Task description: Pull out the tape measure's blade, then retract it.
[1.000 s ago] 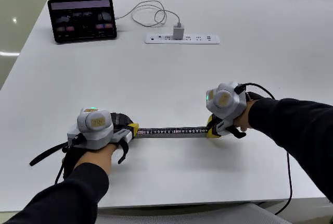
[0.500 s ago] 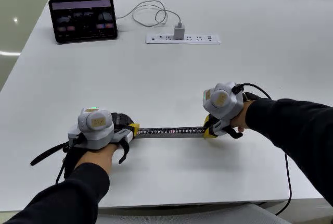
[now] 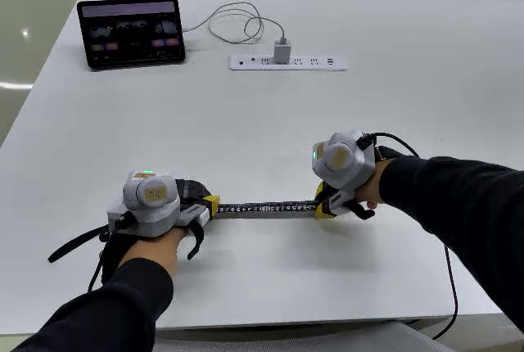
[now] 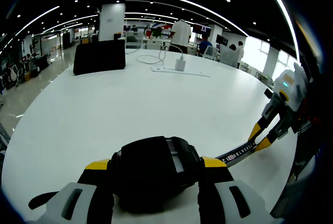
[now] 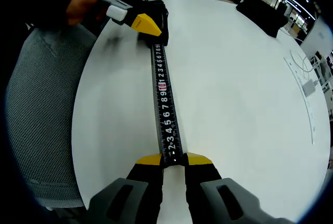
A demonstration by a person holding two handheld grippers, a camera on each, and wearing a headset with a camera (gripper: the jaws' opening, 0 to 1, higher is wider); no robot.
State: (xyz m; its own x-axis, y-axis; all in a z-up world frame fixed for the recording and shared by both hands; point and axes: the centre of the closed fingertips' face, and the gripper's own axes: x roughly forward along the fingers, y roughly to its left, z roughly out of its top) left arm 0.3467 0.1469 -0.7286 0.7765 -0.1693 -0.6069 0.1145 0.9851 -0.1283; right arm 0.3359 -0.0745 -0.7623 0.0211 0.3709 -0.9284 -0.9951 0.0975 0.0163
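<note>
A black tape measure case (image 4: 155, 171) sits clamped between the yellow-tipped jaws of my left gripper (image 3: 206, 204), low on the white table near its front edge. Its dark blade (image 3: 266, 205) with white numbers runs flat to the right across the table. My right gripper (image 5: 173, 160) is shut on the blade's end. In the right gripper view the blade (image 5: 163, 107) stretches away to the case (image 5: 156, 23). In the left gripper view the blade (image 4: 239, 153) reaches the right gripper (image 4: 261, 136).
A dark tablet (image 3: 131, 31) stands at the back left of the white table (image 3: 246, 131). A white power strip (image 3: 286, 62) with a charger and coiled cable lies behind the grippers. A mesh chair (image 5: 47, 104) is at the table's near edge.
My right gripper has moved left toward the case with the blade's end, so the exposed blade is shorter. The left gripper and case have stayed put.
</note>
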